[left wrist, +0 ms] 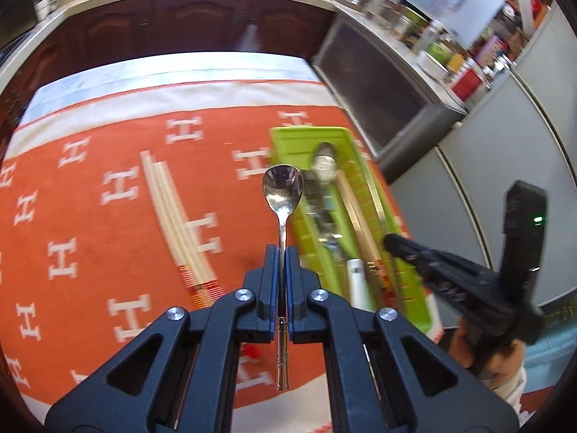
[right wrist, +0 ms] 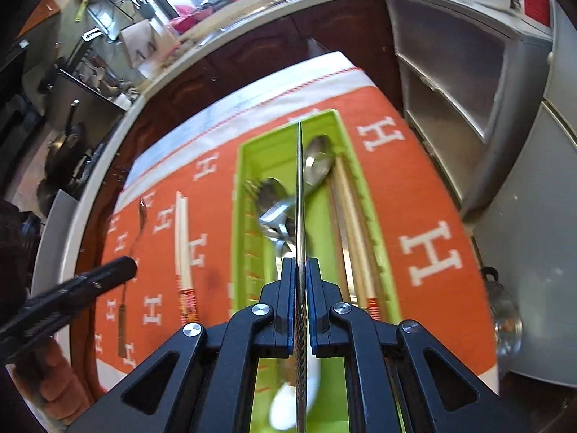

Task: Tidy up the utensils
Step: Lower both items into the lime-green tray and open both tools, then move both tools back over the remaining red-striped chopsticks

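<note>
Both grippers loaded over the green tray (right wrist: 360,166).

My left gripper (left wrist: 283,252) pinches a spoon (left wrist: 282,187) just left of the tray; my right gripper (right wrist: 300,267) clamps a thin twisted-handled utensil (right wrist: 299,187) above it. A careless release could tangle either among the pieces already inside.

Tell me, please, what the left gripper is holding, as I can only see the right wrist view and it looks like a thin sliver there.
Observer: The left gripper is shut on a metal spoon, clamped partway along its handle.
Operator: Thank you. Which way does the bowl face?
Observer: It points forward, beyond the fingers, with its hollow side towards the left wrist camera.
</note>
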{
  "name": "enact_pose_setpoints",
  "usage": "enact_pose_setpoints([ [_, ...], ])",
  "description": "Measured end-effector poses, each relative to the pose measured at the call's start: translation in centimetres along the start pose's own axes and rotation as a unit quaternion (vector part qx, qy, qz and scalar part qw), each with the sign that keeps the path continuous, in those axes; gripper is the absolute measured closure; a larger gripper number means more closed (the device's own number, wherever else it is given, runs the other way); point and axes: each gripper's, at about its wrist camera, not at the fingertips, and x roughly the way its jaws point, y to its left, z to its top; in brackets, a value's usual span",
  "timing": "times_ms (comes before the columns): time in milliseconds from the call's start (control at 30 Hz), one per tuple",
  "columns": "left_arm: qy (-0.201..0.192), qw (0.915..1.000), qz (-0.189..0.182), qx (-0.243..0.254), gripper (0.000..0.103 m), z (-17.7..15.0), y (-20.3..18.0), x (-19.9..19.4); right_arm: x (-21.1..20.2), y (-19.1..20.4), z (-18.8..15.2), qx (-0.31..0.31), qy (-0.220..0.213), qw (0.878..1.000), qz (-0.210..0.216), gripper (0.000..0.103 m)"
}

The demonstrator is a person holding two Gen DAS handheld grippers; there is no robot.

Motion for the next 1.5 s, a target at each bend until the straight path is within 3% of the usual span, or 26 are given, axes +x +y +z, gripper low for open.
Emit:
enact_pose_setpoints([
  [200, 0.025, 0.9993, -0.018, 0.021, 0.102, 0.9, -4.6, 2.2, 1.2, -1.9, 0.2, -0.007, 0.018, 0.999, -0.039, 0.097],
  [367, 0.046, 0.9986, -0.023, 0.014, 0.102, 1.2, -6.3, 4.8, 1.3, -2.4, 0.4, 0.006, 0.002, 0.999, -0.036, 0.089],
  [567, 0.055, 0.9983, -0.003, 0.018, 0.101, 0.8, -7.1, 7.2, -0.1, -2.4, 0.4, 0.005, -0.016, 0.999, -0.035, 0.086],
  [1133, 0.031, 0.9968, 0.063, 0.038, 0.101, -0.3, -4.7, 5.0, -0.1, -1.3, -0.6, -0.003, -0.012, 1.0, -0.019, 0.085],
  [1500, -0.001, 0.9936, 0.113, 0.001, 0.101, -2.0, 2.2, 0.2, -1.0, 1.8, -1.2, -0.038, -0.012, 0.999, 0.006, 0.085],
])
